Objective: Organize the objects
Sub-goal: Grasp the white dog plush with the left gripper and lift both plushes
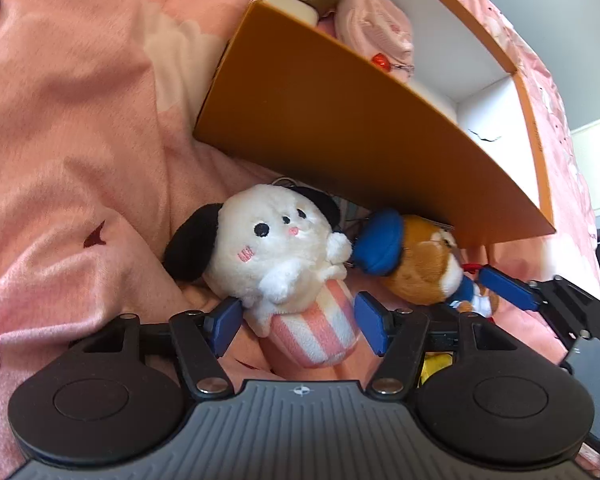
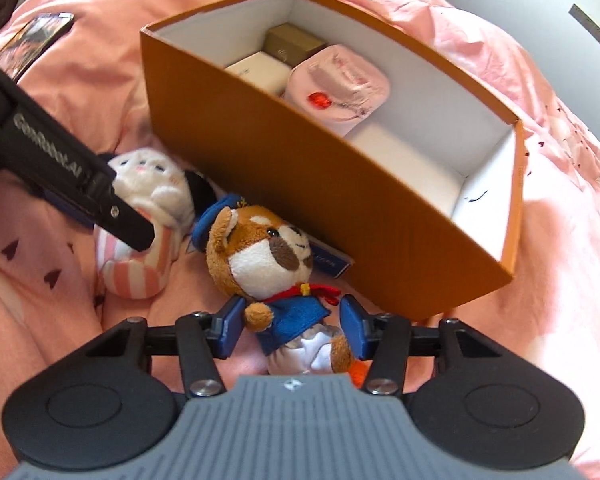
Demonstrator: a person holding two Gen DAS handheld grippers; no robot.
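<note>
Beside the box [image 2: 300, 184], both tools gape around plush toys lying heads boxward.

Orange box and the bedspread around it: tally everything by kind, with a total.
Plush toys: 2, white puppy plush and brown sailor-dog plush, both outside the orange box
Small boxes in the box: 2, gold box and white box
Pink pouch in the box: 1
Blue packet against the box: 1
Phone on the bedspread: 1
Total: 7

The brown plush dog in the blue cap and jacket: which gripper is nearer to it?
Right. The right gripper straddles the brown plush dog's body; the left gripper straddles the neighbouring white plush puppy.
</note>
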